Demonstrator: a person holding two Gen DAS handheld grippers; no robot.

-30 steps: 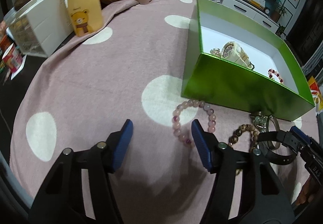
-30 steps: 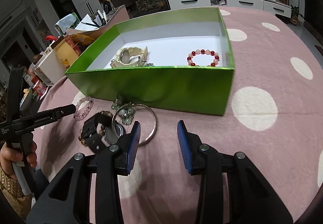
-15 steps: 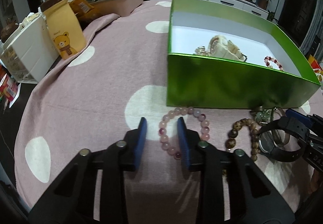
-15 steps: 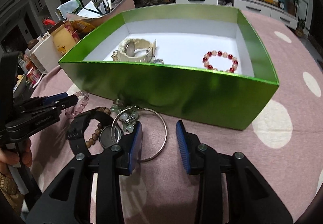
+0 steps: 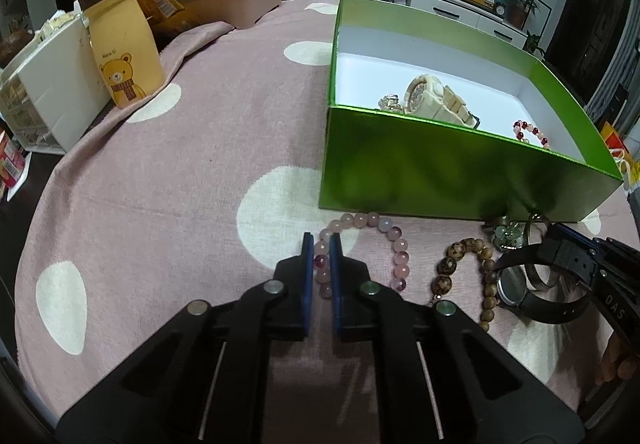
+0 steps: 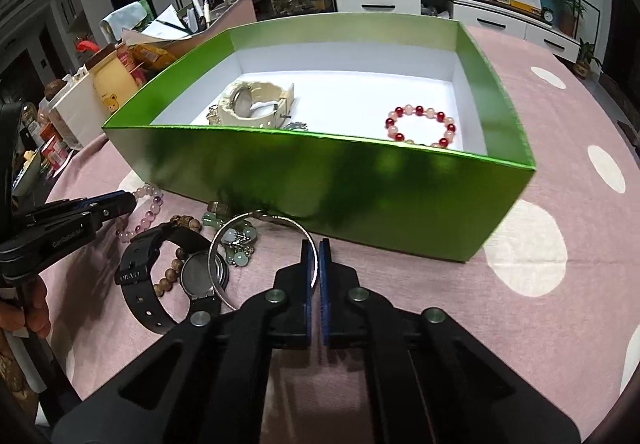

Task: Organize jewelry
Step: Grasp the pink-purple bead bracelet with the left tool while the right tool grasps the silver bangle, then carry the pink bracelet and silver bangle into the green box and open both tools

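1. While the green box (image 5: 452, 172) sits far-right on the dotted pink cloth (image 5: 180, 180), the left gripper (image 5: 321, 252) is clamped on the pink bead bracelet (image 5: 384, 240) just near of the box's front wall; its blue pads squeeze the left arc of the loop, w/ beads showing between them.
2. Rest of that bracelet curves out to the right of the fingers, lying on the cloth.
3. Right gripper (image 6: 314, 256) has its pads nearly together on the thin silver bangle (image 6: 256, 228); the bangle's right rim runs in between the fingertips.
4. Bangle lies near of the box front, overlapping the black watch (image 6: 168, 272) and a green-stone charm piece (image 6: 236, 244) to its left.
5. Wooden bead bracelet (image 5: 464, 272) lies btwn the pink one and the watch.
6. Inside the box: cream watch (image 6: 256, 100) far-left, red-and-pink bead bracelet (image 6: 420, 124) right, apart from each other.
7. Bear-print paper bag (image 5: 120, 56) stands far-left, well apart from the jewelry.
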